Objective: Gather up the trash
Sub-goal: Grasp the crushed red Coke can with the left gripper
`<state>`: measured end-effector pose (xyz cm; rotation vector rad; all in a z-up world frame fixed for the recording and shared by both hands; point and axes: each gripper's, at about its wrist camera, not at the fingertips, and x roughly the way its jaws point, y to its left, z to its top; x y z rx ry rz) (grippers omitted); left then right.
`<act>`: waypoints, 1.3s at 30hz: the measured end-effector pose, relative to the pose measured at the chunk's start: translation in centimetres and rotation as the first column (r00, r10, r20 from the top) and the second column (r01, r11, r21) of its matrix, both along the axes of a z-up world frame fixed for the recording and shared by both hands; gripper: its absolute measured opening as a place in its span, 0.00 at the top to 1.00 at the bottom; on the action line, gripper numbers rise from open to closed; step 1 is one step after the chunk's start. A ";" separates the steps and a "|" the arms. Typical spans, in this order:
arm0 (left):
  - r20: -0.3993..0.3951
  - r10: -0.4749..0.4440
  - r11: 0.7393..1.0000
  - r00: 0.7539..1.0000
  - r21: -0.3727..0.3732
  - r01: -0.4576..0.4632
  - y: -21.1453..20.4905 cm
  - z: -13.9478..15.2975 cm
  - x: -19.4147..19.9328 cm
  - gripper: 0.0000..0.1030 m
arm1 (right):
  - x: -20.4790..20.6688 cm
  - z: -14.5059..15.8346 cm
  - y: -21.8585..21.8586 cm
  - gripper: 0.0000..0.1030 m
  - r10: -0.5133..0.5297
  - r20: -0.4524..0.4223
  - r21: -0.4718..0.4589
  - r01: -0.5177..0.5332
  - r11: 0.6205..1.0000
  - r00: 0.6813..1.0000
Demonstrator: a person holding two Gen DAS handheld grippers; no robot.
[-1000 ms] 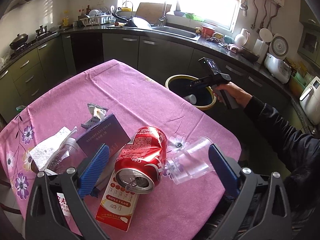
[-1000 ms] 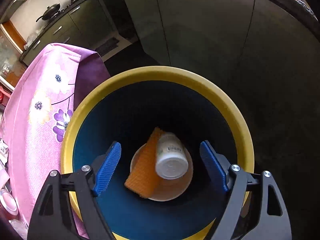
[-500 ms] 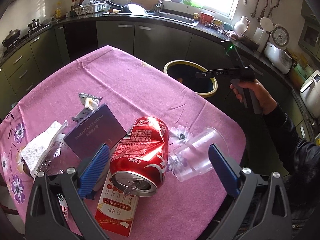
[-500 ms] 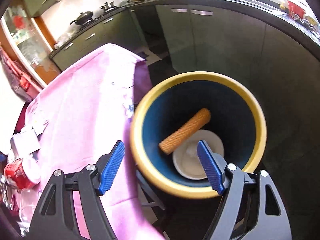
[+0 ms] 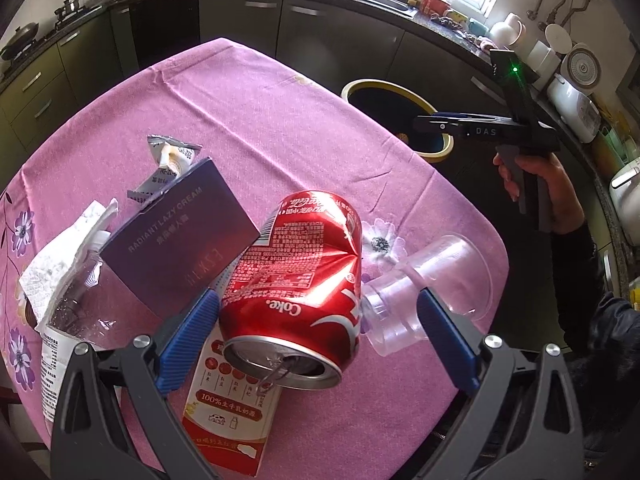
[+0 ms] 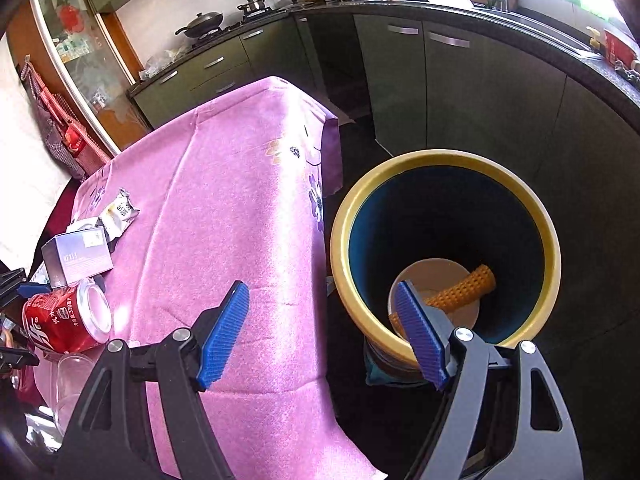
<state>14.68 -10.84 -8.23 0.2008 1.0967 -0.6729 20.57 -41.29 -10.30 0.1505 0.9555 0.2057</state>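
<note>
A dented red Coke can (image 5: 296, 280) lies on the pink tablecloth (image 5: 248, 112) between the wide fingers of my left gripper (image 5: 316, 332), which is open. A clear plastic cup (image 5: 424, 284) lies against the can on the right, just inside the right pad. My right gripper (image 6: 320, 332) is open and holds nothing. It hangs over the table's edge beside the yellow-rimmed bin (image 6: 440, 158). The left wrist view shows it from the side (image 5: 424, 125), in a person's hand. An orange roll (image 6: 464, 292) and a white bowl (image 6: 432, 276) lie in the bin.
Around the can lie a purple box (image 5: 180, 240), a milk carton (image 5: 232, 412), a plastic bottle (image 5: 68, 308) under crumpled tissue (image 5: 60, 256) and a silver wrapper (image 5: 168, 160). Dark cabinets (image 6: 400, 80) and a counter ring the table. The bin (image 5: 384, 88) stands by the table's far corner.
My left gripper has come down closer over the can. My right gripper has pulled back from above the bin's mouth and now looks across the table's edge.
</note>
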 end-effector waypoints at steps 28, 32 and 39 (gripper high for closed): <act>-0.115 0.024 1.000 0.993 -0.016 -0.026 -1.4 -2.0 2.3 0.34 | 0.3 -1.0 0.2 0.27 0.027 -0.027 0.013 -0.027 1.000 0.999; -0.090 0.012 1.000 0.996 0.004 -0.012 -1.8 -1.9 2.2 0.34 | 0.3 -1.1 0.2 0.27 0.029 -0.028 0.015 -0.028 0.999 0.999; -0.012 0.018 1.000 1.000 0.006 -0.018 -2.1 -0.5 1.9 0.34 | 0.1 -1.0 0.2 0.27 0.034 -0.021 0.022 -0.034 0.999 0.999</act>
